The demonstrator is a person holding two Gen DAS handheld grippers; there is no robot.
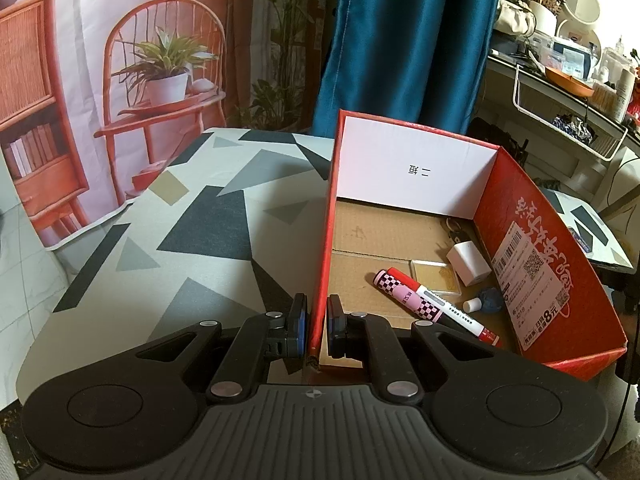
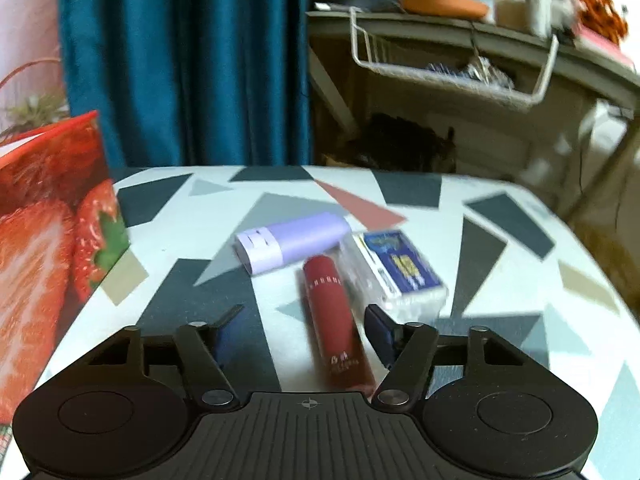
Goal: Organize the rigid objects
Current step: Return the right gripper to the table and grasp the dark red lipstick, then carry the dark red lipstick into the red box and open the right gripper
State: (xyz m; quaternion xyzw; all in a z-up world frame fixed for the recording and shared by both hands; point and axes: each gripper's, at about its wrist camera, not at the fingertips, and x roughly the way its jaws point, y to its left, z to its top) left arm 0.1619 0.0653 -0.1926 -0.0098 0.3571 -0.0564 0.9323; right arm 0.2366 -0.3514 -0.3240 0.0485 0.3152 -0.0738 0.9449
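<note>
My left gripper (image 1: 317,326) is shut on the near left wall of the red cardboard box (image 1: 552,264). Inside the box lie a red-and-white marker (image 1: 444,304), a pink checkered pen (image 1: 408,294), a white charger cube (image 1: 469,263), a flat yellow case (image 1: 435,277) and a small blue item (image 1: 491,300). My right gripper (image 2: 304,332) is open, low over the table, its fingers on either side of a dark red tube (image 2: 334,320). A lilac cylinder (image 2: 294,242) and a clear case with a blue card (image 2: 400,270) lie just beyond. The box's strawberry-printed side (image 2: 44,248) stands to the left.
The table wears a cloth with grey, black and tan shapes (image 1: 192,220). A blue curtain (image 1: 404,40) hangs behind. A cluttered shelf with a white wire basket (image 2: 452,64) stands at the back right. A printed backdrop (image 1: 100,80) hangs at the left.
</note>
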